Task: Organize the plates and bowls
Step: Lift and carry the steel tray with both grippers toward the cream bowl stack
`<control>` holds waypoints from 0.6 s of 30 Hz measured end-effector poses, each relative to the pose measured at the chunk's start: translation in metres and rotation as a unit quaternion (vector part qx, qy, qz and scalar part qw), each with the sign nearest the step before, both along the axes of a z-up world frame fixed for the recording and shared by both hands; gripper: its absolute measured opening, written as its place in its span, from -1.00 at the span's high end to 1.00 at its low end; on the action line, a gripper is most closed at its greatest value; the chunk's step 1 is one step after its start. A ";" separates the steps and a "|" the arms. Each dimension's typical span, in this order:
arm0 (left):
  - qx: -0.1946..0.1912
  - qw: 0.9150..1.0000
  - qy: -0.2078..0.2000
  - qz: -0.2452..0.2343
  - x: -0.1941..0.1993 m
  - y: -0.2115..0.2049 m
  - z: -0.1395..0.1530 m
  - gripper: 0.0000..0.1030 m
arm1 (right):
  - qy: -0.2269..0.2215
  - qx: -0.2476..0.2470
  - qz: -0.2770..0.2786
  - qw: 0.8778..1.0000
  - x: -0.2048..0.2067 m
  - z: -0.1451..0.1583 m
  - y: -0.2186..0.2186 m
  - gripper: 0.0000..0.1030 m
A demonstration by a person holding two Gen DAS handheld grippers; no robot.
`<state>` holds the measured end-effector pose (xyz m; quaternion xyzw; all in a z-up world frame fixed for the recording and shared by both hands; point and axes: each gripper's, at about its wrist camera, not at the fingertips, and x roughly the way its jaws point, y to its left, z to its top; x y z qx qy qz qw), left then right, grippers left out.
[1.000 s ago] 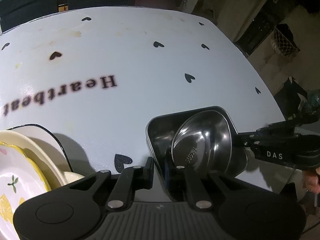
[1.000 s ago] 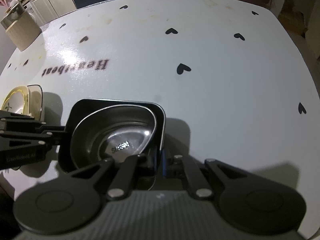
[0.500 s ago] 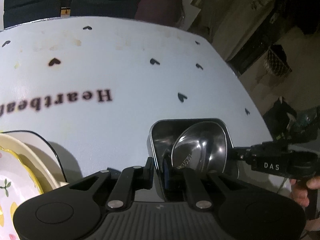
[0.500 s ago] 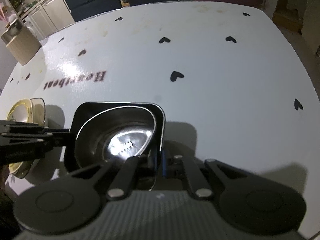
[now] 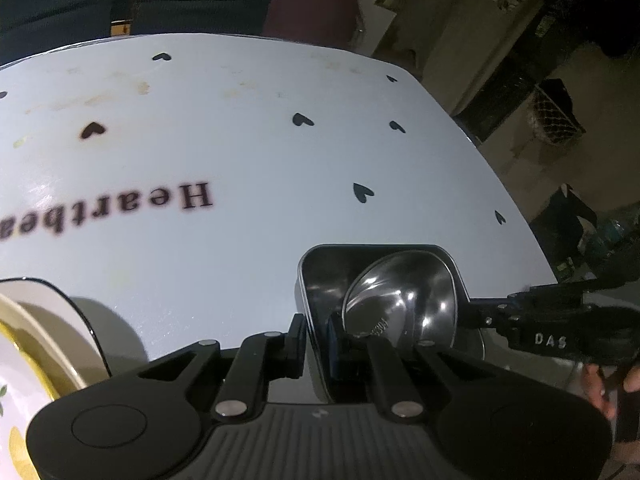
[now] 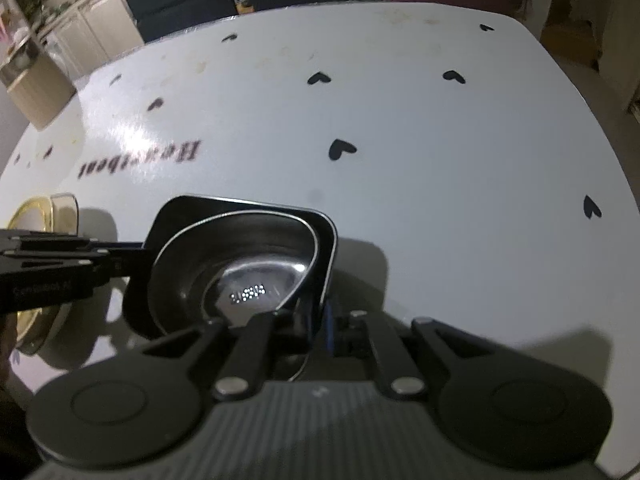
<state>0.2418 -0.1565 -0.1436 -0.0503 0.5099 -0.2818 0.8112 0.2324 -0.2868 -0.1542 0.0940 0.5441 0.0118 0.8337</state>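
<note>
Left tongs (image 5: 316, 344) are clamped on the near wall of a square steel tray (image 5: 320, 276). Right tongs (image 6: 320, 320) grip the opposite wall, jaws just starting to part. A round steel bowl (image 6: 240, 264) sits tilted inside the tray. Beside it, stacked ceramic plates (image 5: 36, 344) rest on the bench (image 5: 280, 168), white with printed hearts
</note>
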 end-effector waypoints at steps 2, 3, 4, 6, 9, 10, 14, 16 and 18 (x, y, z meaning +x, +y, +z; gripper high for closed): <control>0.004 1.000 -0.004 -0.008 0.000 -0.001 0.000 0.74 | -0.001 0.023 -0.004 1.000 -0.001 -0.001 -0.009 0.81; 0.008 1.000 -0.006 -0.009 0.000 -0.001 0.000 0.72 | -0.002 0.032 -0.008 0.999 -0.002 -0.001 -0.014 0.80; 0.009 1.000 -0.008 -0.007 0.001 -0.001 0.000 0.72 | -0.003 0.046 -0.013 0.999 -0.002 -0.002 -0.019 0.80; 0.004 1.000 -0.004 0.000 0.003 0.001 -0.001 0.72 | -0.003 0.068 -0.021 0.997 -0.002 -0.003 -0.027 0.80; -0.010 1.000 0.007 0.006 0.008 0.004 -0.002 0.72 | 0.001 0.100 -0.032 0.995 -0.003 -0.006 -0.039 0.80; -0.013 1.000 0.014 0.006 0.009 0.004 -0.004 0.72 | 0.000 0.109 -0.034 0.993 -0.003 -0.007 -0.043 0.80; -0.017 0.999 0.027 -0.002 0.010 0.005 -0.007 0.74 | -0.002 0.141 -0.030 0.989 -0.006 -0.012 -0.056 0.81; -0.024 0.999 0.034 -0.005 0.011 0.008 -0.008 0.76 | -0.002 0.148 -0.029 0.989 -0.006 -0.013 -0.060 0.81; -0.030 0.999 0.039 -0.007 0.012 0.010 -0.010 0.76 | -0.002 0.151 -0.025 0.988 -0.006 -0.013 -0.063 0.81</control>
